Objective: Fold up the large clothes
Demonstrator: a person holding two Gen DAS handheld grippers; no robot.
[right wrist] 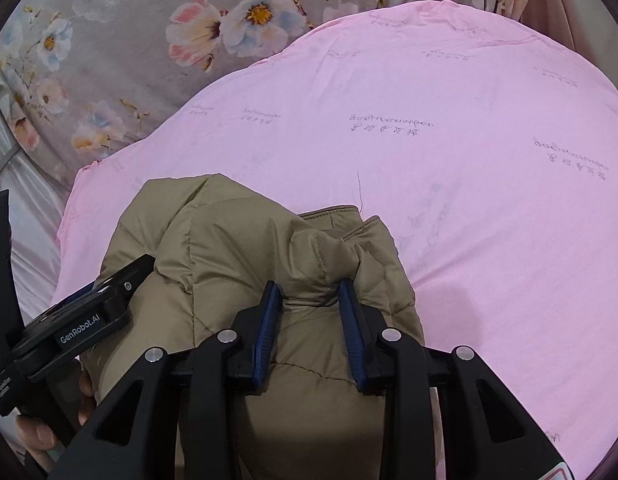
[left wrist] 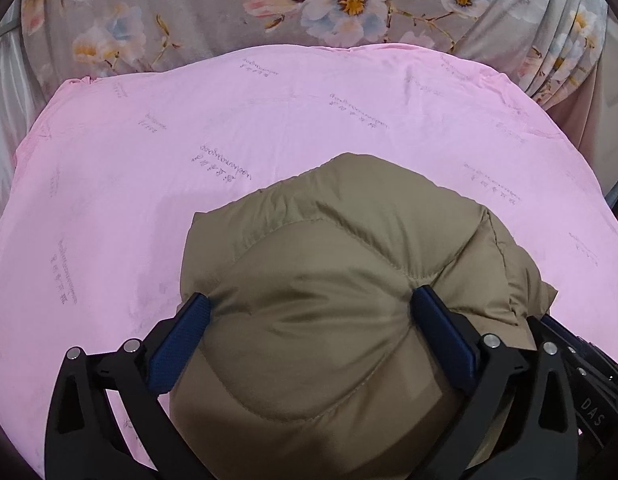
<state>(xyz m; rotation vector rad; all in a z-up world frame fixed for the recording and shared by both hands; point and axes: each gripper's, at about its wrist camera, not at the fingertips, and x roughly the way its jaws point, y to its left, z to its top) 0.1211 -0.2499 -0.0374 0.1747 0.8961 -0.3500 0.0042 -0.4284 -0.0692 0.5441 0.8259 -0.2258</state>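
So the pink sheet (left wrist: 269, 128) covers most of the bed, with a floral quilt (left wrist: 213, 4) bunched up behind it. On the pink sits the tan puffer jacket (left wrist: 329, 264), already bundled into a fat folded lump near my edge, so I figure I'm at the tail end: carrying or squaring off the bundle. My left tongs (left wrist: 309, 308) are spread about as wide as they go and squeezing the whole puffy bulk. My right tongs (right wrist: 311, 300) are much narrower, pinching a ridge of fabric by the collar end. Next move, I think: set it down flat and release both sides evenly so it doesn't spring open.
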